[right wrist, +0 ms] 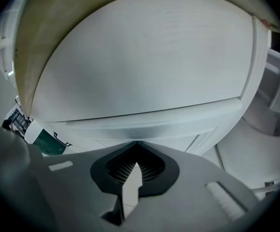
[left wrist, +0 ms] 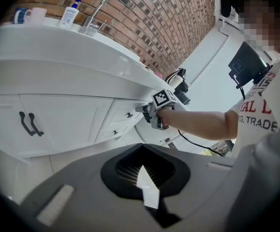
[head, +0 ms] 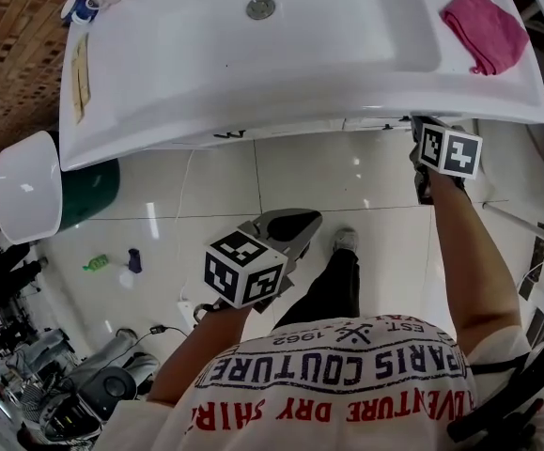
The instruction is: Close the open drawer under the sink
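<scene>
Drawer: white panelled drawer front (right wrist: 144,129), just under the rim of the white ceramic sink (head: 253,111).
Right gripper (right wrist: 136,149): jaws pressed together, empty — nosed close up to that front.
Left gripper (head: 295,225): jaws together, empty — over pale floor tiles (head: 347,177).

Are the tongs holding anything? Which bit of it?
Nothing. The left tongs and the right tongs are both shut, with nothing between them. The right tongs only point at the white drawer front, tips close.
</scene>
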`<state>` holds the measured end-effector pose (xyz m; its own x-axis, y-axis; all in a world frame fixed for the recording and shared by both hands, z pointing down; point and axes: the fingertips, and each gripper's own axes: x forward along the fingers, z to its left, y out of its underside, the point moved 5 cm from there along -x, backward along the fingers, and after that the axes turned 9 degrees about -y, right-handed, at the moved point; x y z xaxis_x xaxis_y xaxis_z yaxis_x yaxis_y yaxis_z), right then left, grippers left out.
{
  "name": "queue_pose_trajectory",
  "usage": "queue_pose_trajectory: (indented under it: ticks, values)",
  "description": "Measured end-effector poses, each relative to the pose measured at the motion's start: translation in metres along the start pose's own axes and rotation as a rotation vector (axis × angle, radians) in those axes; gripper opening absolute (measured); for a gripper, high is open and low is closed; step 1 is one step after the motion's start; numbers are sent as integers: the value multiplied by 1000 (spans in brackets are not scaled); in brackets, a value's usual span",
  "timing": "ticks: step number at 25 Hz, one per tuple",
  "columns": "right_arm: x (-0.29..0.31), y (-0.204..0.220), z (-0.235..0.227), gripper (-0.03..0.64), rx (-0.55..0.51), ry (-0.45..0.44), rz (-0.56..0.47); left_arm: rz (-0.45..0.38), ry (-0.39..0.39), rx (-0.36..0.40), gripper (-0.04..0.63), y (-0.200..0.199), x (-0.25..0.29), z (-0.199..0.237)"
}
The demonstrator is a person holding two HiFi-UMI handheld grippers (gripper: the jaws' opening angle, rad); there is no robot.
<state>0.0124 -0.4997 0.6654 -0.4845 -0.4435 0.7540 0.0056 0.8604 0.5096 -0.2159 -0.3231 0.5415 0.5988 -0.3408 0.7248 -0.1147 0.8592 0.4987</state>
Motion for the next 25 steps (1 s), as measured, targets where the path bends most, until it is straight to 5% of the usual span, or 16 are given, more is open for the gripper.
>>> queue_pose_trajectory:
  ticks: [6,14,25]
  values:
    - [-15,1,8,6,11,-30,-25,-19,3,10,-6,1,-4,-9]
    - [-107,39,90,8,-143,-289,3,-55,18,30,-6,9,-15,-39]
    - [-281,146,149,8,-312,-485,19,-143,38,139,-6,65,-55,-160]
